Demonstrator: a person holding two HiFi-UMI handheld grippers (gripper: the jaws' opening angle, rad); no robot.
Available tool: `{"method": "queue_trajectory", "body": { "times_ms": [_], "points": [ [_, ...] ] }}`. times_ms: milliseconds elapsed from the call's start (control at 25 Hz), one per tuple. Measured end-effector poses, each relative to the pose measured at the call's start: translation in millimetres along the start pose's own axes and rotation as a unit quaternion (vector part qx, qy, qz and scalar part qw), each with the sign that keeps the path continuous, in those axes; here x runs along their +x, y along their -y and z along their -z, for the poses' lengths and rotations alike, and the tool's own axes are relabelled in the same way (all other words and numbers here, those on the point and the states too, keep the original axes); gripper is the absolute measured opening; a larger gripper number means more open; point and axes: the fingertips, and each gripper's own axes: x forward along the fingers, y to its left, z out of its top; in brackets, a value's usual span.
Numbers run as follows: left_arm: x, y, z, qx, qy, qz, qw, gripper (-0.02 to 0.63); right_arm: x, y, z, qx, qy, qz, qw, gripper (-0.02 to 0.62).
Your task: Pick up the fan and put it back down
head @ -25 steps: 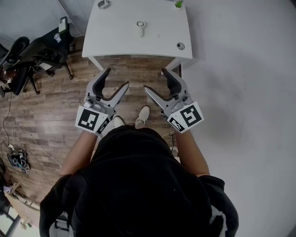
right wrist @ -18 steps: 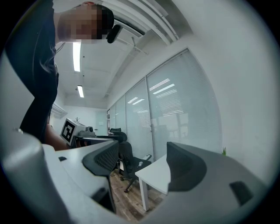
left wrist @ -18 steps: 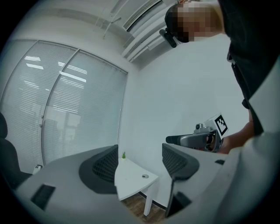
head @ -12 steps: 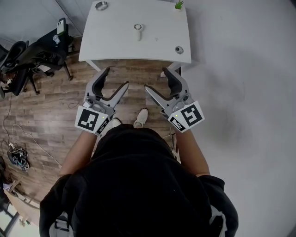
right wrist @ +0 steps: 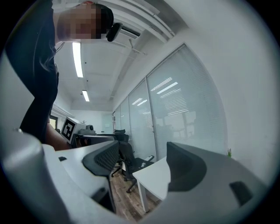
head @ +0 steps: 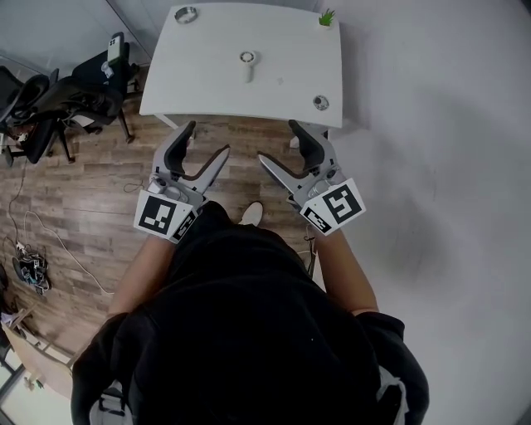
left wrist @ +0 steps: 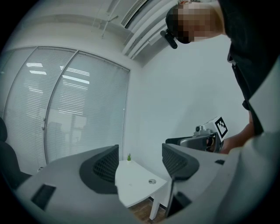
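**Handheld fan and surroundings, head view.** The handheld fan lies flat near the centre of the white desk. Its round head points to 12 o'clock and its handle to 6 o'clock, and nothing touches it.

Three other items share the desk:
- a small metal dish at 10 o'clock from the fan, at the far corner;
- a small green potted plant at 2 o'clock, at the opposite far corner;
- a small round object at 4 o'clock near the front edge, too small to identify.

The left tool and right tool are held side by side at 6 o'clock from the fan. They hang over the wood floor just short of the desk's near edge, and both point toward the desk, well apart from the fan.

Each tool's jaws are spread wide. Each gripper view shows only desk, floor and room between them, so neither tool pinches anything. Black office chairs stand at 9 o'clock, beside the desk.

**Progress.** Judged from this layout, the task is at the approach stage. The fan is untouched, so reaching it, closing on it, lifting it and setting it back down all remain.
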Motion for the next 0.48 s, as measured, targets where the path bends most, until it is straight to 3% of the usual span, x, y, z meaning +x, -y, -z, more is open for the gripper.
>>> {"method": "queue_trajectory", "body": {
  "times_ms": [480],
  "points": [
    [47, -48, 8, -0.001, -0.005, 0.007, 1.0, 0.307, 50, 46, 13, 0.005, -0.015, 0.006, 1.0, 0.345]
  ]
}}
